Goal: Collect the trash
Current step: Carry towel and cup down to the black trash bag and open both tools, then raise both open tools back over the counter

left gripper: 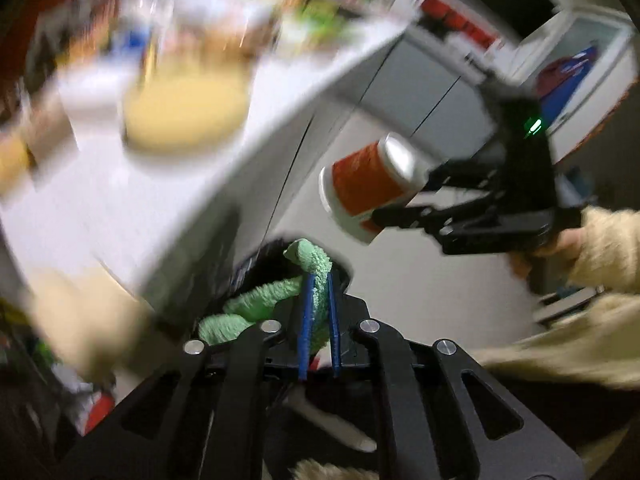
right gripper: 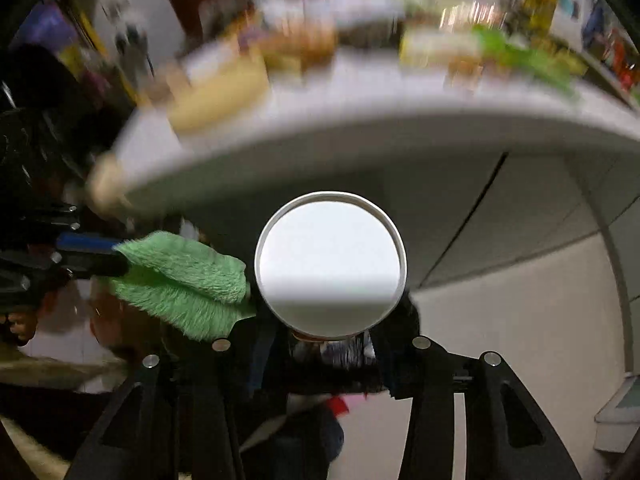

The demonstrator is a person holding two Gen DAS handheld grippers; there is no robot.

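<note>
My left gripper [left gripper: 320, 280] is shut on a fluffy green cloth [left gripper: 264, 300], which sticks out past its blue pads and hangs to the left. To its right, my right gripper [left gripper: 404, 196] is shut on an orange-and-white paper cup [left gripper: 360, 184], held on its side with the base facing left. In the right wrist view the cup's white round base [right gripper: 330, 264] fills the middle and hides most of the right gripper [right gripper: 328, 332]. The green cloth [right gripper: 184, 280] hangs from the left gripper [right gripper: 116, 256] just to the cup's left. Both grippers point steeply down, below the table edge.
A white table [left gripper: 200, 208] with blurred clutter and a round yellow item [left gripper: 184, 108] rises behind. Grey cabinet fronts [left gripper: 420, 92] stand beyond it. A dark bag-like opening [left gripper: 256, 268] with mixed scraps lies below the grippers. A hand in a cream sleeve [left gripper: 608, 248] holds the right gripper.
</note>
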